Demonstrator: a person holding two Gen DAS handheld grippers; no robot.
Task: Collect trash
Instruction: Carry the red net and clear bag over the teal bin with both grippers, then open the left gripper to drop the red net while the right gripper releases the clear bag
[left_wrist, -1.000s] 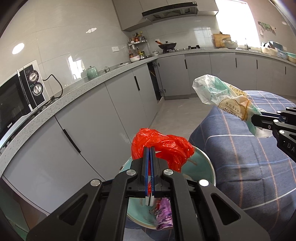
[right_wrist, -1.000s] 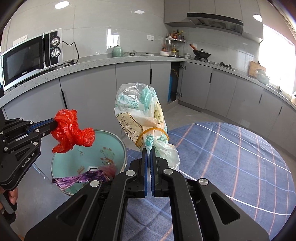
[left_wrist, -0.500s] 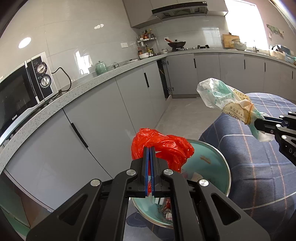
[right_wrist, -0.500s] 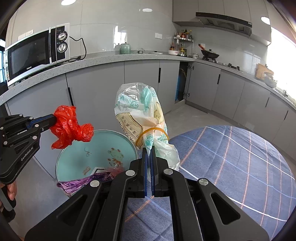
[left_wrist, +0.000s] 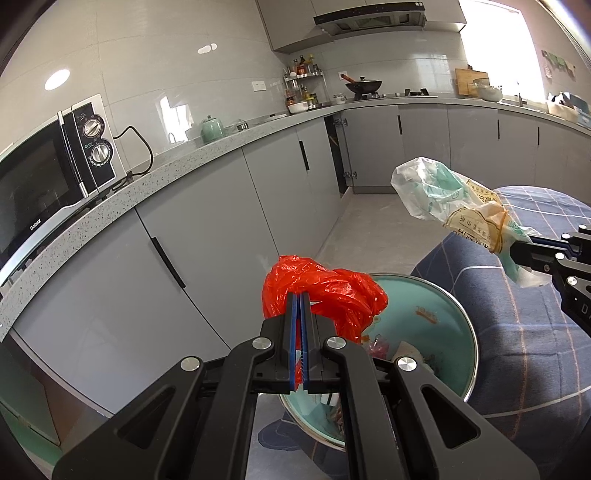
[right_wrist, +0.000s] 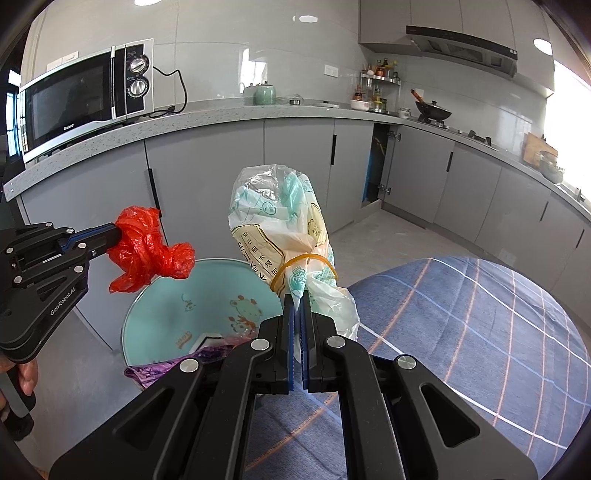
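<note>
Left gripper (left_wrist: 299, 295), left wrist view: jaws clamped tight on a crumpled red plastic bag (left_wrist: 325, 295). The bag bunches at and just past the fingertips, spilling to the right of them. It hangs above the near-left rim of a teal bin (left_wrist: 469, 325); some trash is visible in the bin's bottom. Far right of the same view: right gripper (left_wrist: 517, 251) comes in from the edge, pinching the neck of a clear printed bag (left_wrist: 443, 195) that has a yellow rubber band around it. That bag sticks out up-left, over the floor, beside a blue plaid cloth (left_wrist: 524, 332).

Right gripper (right_wrist: 297, 299), right wrist view: jaws closed on the clear printed bag's (right_wrist: 280, 225) tail, just below the rubber band. The bag body stands upright straight ahead of the fingertips, above the bin's (right_wrist: 127, 332) right rim. Left gripper (right_wrist: 114, 234) enters from the left edge, red bag (right_wrist: 147, 251) held at its tip, above the bin's left rim. A purple wrapper (right_wrist: 170, 363) lies over the bin's near edge. The plaid cloth (right_wrist: 461, 332) is to the right.
</note>
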